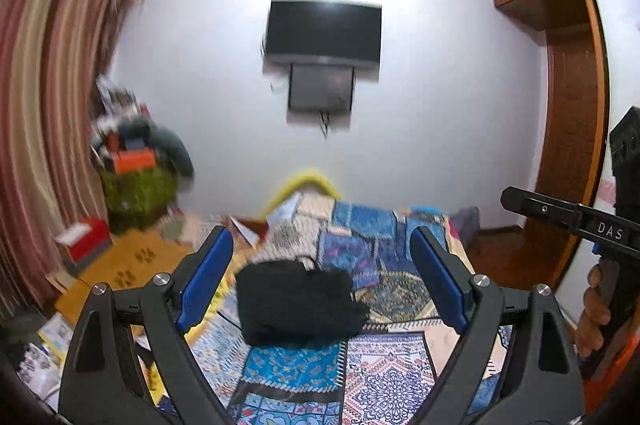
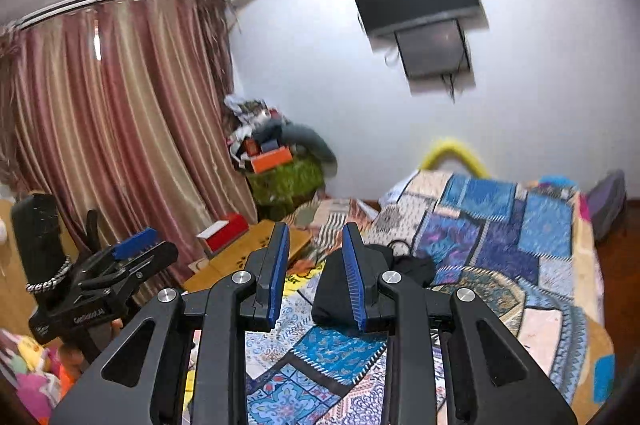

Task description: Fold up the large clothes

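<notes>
A black garment [image 1: 296, 301] lies folded into a compact bundle on the patchwork bedspread [image 1: 384, 381]. My left gripper [image 1: 320, 231] hangs above and short of it, jaws wide open, nothing between the blue pads [image 1: 208, 273]. In the right wrist view the same garment [image 2: 414, 265] shows partly behind my right gripper [image 2: 316, 227], whose jaws stand a narrow gap apart and hold nothing. Each gripper appears in the other's view: the right gripper [image 1: 568, 221] at the right edge with a hand [image 1: 596, 305] on its grip, the left gripper [image 2: 136, 249] at the lower left.
A dark TV [image 1: 324, 29] hangs on the white wall beyond the bed. A striped curtain [image 2: 120, 105] covers the left side. Clutter is piled on a green box [image 2: 288, 177], with a red box [image 2: 224, 229] on a low yellow table [image 2: 248, 249]. A wooden wardrobe [image 1: 576, 105] stands right.
</notes>
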Motion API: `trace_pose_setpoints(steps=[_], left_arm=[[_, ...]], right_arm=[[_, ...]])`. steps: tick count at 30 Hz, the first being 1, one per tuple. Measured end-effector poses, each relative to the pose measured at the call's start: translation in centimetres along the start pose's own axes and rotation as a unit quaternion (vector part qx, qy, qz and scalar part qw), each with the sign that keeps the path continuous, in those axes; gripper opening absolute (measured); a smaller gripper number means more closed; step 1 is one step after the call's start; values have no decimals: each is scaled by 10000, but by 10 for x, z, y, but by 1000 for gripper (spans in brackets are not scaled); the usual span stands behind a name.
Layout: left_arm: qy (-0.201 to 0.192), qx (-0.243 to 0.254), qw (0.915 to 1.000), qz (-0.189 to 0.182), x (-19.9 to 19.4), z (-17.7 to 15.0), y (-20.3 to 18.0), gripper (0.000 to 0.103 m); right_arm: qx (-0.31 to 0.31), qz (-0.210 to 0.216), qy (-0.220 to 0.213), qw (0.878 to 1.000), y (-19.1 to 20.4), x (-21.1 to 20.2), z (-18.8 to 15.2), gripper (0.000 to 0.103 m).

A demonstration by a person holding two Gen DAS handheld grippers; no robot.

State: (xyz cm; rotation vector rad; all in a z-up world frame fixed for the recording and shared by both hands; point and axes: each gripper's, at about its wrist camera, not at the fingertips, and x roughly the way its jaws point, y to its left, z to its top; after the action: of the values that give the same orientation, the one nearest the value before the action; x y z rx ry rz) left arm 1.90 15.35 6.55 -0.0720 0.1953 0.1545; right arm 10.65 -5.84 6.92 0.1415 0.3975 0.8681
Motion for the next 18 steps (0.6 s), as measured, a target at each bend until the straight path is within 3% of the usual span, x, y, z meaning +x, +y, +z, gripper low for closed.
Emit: trace_pose_setpoints(steps=[6, 8, 13, 16, 18], left_arm=[[-490, -65, 9985, 229, -50, -22, -24, 91], [-539, -159, 9980, 297, -57, -28, -26, 99], [-531, -261, 9972, 464, -68, -43, -28, 102], [-457, -217, 9972, 553, -72, -51, -33, 102], [-415, -194, 9972, 593, -70, -53, -34, 102]], right_arm=[[-330, -390, -485, 9975, 29, -43, -28, 24], [-393, -506, -543, 9965, 35, -49, -33, 28], [-471, -832, -729, 9928, 41, -59, -43, 80], [-547, -1038, -769, 9901, 42, -62, -46, 96], [-528, -1102, -731, 9898, 41, -60, -44, 102]])
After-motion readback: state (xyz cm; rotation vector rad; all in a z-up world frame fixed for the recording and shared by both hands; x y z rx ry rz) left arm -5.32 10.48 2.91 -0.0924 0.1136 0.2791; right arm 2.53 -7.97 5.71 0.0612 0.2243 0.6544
